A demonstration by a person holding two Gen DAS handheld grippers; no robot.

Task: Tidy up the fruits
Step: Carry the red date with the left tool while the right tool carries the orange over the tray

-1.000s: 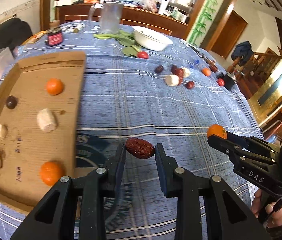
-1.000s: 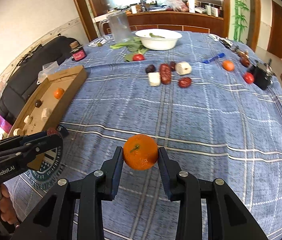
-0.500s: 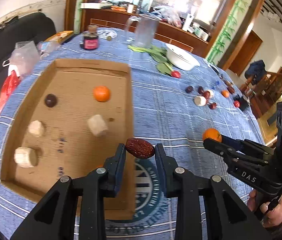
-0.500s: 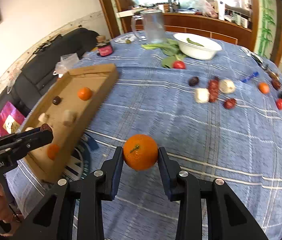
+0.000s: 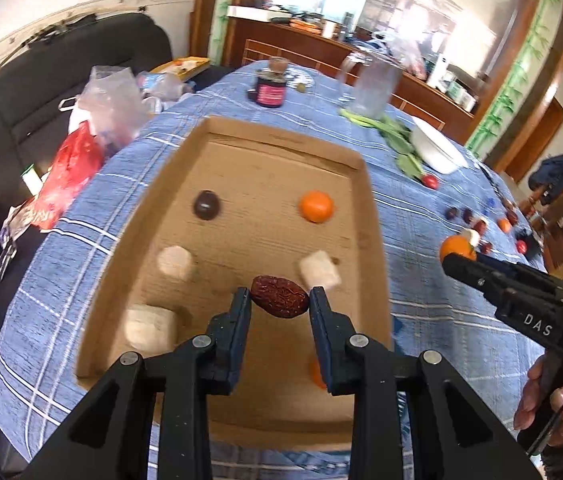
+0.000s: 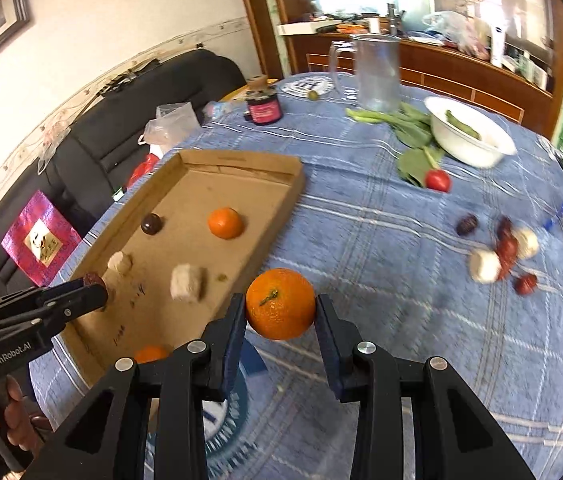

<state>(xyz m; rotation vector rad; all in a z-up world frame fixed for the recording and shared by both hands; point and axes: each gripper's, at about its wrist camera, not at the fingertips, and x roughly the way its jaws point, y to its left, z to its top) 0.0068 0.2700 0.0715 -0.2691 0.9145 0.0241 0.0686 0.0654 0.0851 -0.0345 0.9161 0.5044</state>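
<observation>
Left hand-held gripper (image 5: 280, 300) angled downward, jaws clamped, right hand-held gripper (image 6: 280, 305) likewise, a hand (image 5: 549, 404) gripping its handle

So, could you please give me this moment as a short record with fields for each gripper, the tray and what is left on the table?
left gripper: shut on a red date, over the cardboard tray
right gripper: shut on a mandarin, over the tablecloth just beside the tray
tray contents: mandarins, pale chunks, one dark round fruit
left on table: dates, pale pieces, a small orange fruit and red tomatoes, beyond them a white bowl
</observation>
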